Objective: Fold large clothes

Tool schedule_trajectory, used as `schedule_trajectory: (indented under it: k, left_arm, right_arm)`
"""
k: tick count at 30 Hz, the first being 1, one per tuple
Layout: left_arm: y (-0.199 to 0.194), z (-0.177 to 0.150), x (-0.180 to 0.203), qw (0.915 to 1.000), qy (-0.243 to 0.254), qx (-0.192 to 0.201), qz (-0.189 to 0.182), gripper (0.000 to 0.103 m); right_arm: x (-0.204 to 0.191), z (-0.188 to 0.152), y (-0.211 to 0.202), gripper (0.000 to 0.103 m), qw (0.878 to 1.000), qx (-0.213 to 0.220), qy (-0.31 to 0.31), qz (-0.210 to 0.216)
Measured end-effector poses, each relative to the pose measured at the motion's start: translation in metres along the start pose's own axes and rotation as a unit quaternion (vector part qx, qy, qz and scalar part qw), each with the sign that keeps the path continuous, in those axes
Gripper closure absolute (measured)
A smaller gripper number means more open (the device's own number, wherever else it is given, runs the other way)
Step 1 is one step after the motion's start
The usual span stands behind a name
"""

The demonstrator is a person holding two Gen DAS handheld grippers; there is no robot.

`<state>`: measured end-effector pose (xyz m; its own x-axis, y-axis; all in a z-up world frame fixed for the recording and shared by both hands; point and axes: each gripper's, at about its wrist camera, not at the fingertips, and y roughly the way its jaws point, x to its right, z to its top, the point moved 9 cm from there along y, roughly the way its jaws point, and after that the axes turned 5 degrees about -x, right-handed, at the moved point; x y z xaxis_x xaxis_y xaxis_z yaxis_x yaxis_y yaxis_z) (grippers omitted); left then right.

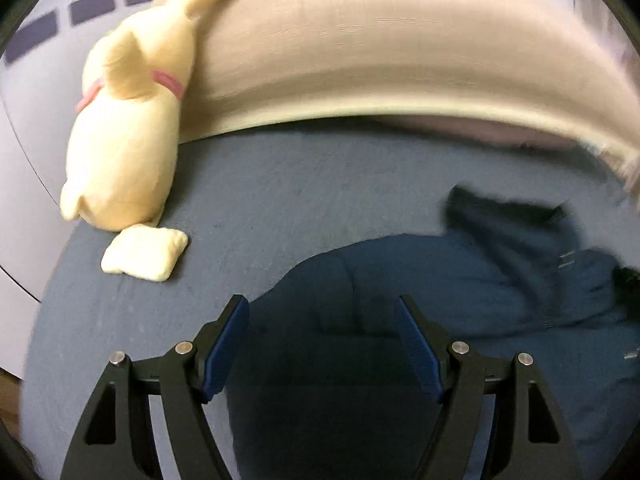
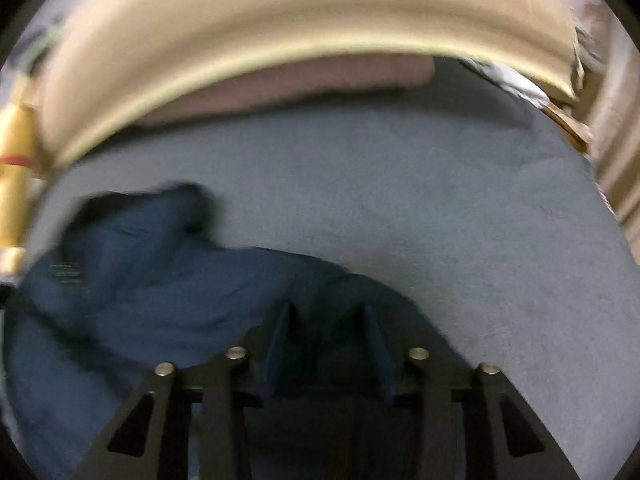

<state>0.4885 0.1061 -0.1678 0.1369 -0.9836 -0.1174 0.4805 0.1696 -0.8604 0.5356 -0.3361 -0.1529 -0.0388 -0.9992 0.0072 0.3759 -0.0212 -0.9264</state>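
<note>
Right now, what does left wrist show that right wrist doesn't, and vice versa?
Left wrist only: the whole cream plush toy with its pink collar, a small cream cushion at its base, and the open left gripper over the dark blue garment.

Right wrist only: a pale crumpled item and a brown thing behind it at the far right bed edge, plus the right gripper, open, fingers on the garment.

Both: the garment, blue bedsheet, beige headboard, pinkish pillow.

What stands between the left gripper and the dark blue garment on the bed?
Nothing visible does. The left gripper is open directly over the dark blue garment, with only fabric between its fingers. The cream plush toy and small cushion lie off to the left, apart from it.
</note>
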Motion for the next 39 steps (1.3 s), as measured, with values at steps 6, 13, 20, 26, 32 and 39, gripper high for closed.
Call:
schedule_trajectory:
  k: [6, 13, 20, 26, 32, 39]
  left_arm:
    - [0.032, -0.012, -0.003, 0.9976, -0.021, -0.064, 0.016, 0.025]
    - [0.021, -0.01, -0.008, 0.9974, -0.028, -0.067, 0.001, 0.025]
    - [-0.109, -0.022, -0.029, 0.9919, -0.032, 0.087, -0.087, 0.025]
    - [-0.188, -0.149, -0.057, 0.9838, -0.005, 0.121, -0.132, 0.019]
    - [-0.2, -0.292, -0.084, 0.988, -0.033, 0.073, -0.132, 0.019]
    - [-0.207, -0.379, -0.076, 0.9895, -0.044, 0.026, -0.135, 0.019]
  right_arm:
    - [0.013, 0.003, 0.004, 0.062, 0.997, -0.009, 0.066, 0.045]
    - [0.03, -0.002, -0.013, 0.062, 0.997, -0.012, 0.066, 0.026]
    - [0.058, -0.029, -0.144, 0.018, 0.984, 0.101, 0.116, 0.089]
    - [0.061, -0.173, -0.25, 0.018, 0.976, 0.082, 0.051, 0.194]
    - [0.076, -0.354, -0.257, 0.018, 0.97, 0.008, 0.076, 0.231]
    - [0.093, -0.445, -0.238, 0.021, 0.963, -0.017, 0.133, 0.234]
